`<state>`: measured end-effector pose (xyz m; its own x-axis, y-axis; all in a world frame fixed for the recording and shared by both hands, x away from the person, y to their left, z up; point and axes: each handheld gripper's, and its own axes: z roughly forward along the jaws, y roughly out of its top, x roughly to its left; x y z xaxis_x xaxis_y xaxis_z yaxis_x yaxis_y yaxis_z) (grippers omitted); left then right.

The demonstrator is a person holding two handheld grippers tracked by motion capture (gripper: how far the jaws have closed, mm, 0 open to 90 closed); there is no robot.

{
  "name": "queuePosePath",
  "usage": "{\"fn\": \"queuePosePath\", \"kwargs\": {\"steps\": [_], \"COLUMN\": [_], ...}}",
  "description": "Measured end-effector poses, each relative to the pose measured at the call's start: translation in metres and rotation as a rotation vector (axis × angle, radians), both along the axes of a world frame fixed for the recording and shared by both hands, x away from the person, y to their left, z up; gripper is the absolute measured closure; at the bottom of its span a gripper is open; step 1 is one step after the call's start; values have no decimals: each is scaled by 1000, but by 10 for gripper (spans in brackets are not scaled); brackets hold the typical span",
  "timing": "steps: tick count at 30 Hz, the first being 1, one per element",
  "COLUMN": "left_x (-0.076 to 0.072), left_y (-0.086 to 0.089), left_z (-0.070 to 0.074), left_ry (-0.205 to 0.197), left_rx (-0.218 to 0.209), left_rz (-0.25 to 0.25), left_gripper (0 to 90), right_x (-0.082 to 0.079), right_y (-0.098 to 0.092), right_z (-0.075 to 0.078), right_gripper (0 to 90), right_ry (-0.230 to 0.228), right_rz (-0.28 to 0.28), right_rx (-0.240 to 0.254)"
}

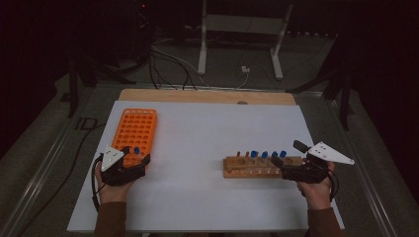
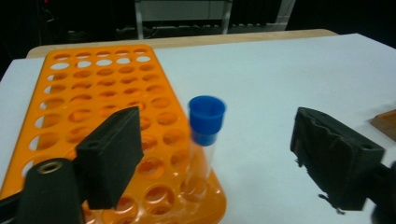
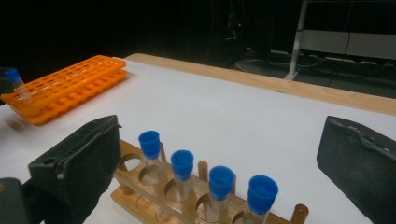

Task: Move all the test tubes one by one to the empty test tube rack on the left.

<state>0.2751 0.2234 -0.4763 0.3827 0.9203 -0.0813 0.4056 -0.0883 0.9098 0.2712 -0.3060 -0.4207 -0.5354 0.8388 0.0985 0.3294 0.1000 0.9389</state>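
The clear plastic tube with a blue cap (image 2: 205, 140) stood nearly upright, cap up, in a hole at the near right corner of the orange plastic rack (image 2: 93, 93). The left tool (image 2: 217, 161) stood wide open around it, pads clear. The white tabletop (image 2: 289, 79) lay open to the right. The right tool (image 3: 224, 158) gaped, holding nothing, at the wooden rack (image 3: 187, 200) of four blue-capped tubes (image 3: 182, 175).
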Motion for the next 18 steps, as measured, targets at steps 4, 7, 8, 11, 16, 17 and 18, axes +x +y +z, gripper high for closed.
{"fn": "queuePosePath", "kwargs": {"steps": [4, 7, 8, 11, 16, 17, 18], "left_x": [-1, -3, -3, -4, -6, -6, -6], "left_y": [-3, -5, -6, -7, -10, -11, -11], "left_z": [4, 7, 8, 10, 12, 13, 13], "left_ry": [-21, -38, -44, -59, -69, -72, -75], "left_rx": [-8, -8, 0, -5, 4, 2, -2], "left_rz": [-2, -1, 7, -1, -6, -10, -14], "left_gripper": [86, 26, 16, 9, 9, 9, 9], "right_x": [1, 2, 2, 3, 4, 4, 4], "right_y": [-1, -2, -2, -4, -8, -9, -10], "right_z": [-2, -3, -4, -5, -8, -8, -9], "right_gripper": [1, 1, 1, 1, 19, 31, 56], "right_ry": [2, 3, 2, 6, 14, 15, 16], "right_rz": [-7, -11, -12, -21, -35, -41, -51], "right_rx": [-11, -14, -16, -32, -49, -54, -64]}}
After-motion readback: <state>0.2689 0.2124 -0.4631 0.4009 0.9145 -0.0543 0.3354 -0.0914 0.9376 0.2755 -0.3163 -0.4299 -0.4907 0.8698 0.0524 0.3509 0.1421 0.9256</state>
